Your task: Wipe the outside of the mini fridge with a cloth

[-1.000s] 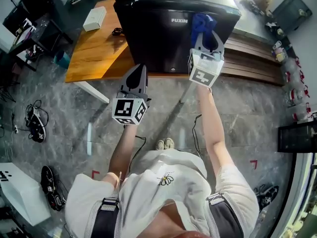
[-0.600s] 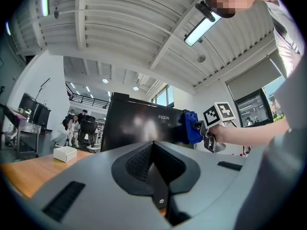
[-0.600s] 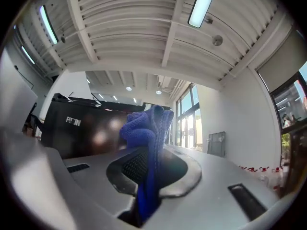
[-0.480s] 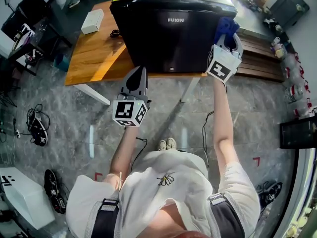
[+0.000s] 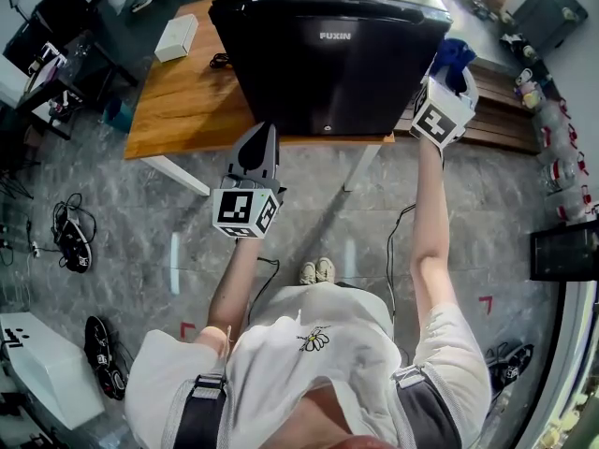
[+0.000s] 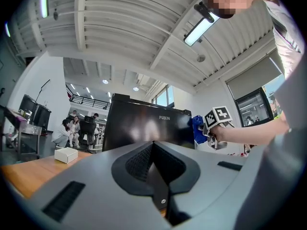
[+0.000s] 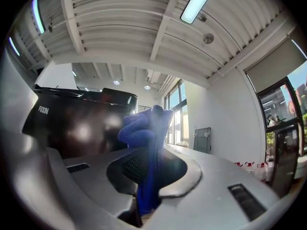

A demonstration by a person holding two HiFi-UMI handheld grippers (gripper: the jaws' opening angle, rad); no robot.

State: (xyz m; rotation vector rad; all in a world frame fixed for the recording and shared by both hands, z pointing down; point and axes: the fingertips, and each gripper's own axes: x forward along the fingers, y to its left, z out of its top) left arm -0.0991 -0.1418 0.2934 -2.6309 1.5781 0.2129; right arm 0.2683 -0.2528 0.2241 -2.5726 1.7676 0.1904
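Right gripper (image 5: pixel 451 79) pinches blue cloth (image 5: pixel 454 54), seemingly touching fridge (image 5: pixel 328 73) corner.

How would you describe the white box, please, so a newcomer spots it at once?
Find the black mini fridge on the wooden table. On the wood to its left, near the far edge, lies the white box: flat, rectangular, the only pale thing there.

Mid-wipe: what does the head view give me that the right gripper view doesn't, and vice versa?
Head view only: the wooden table under the fridge, a white box on it, and the left gripper, shut and empty, held short of the fridge. Right gripper view only: the right gripper with its jaws clamped on the blue cloth, plus a ceiling light. Both: the fridge and the blue cloth.
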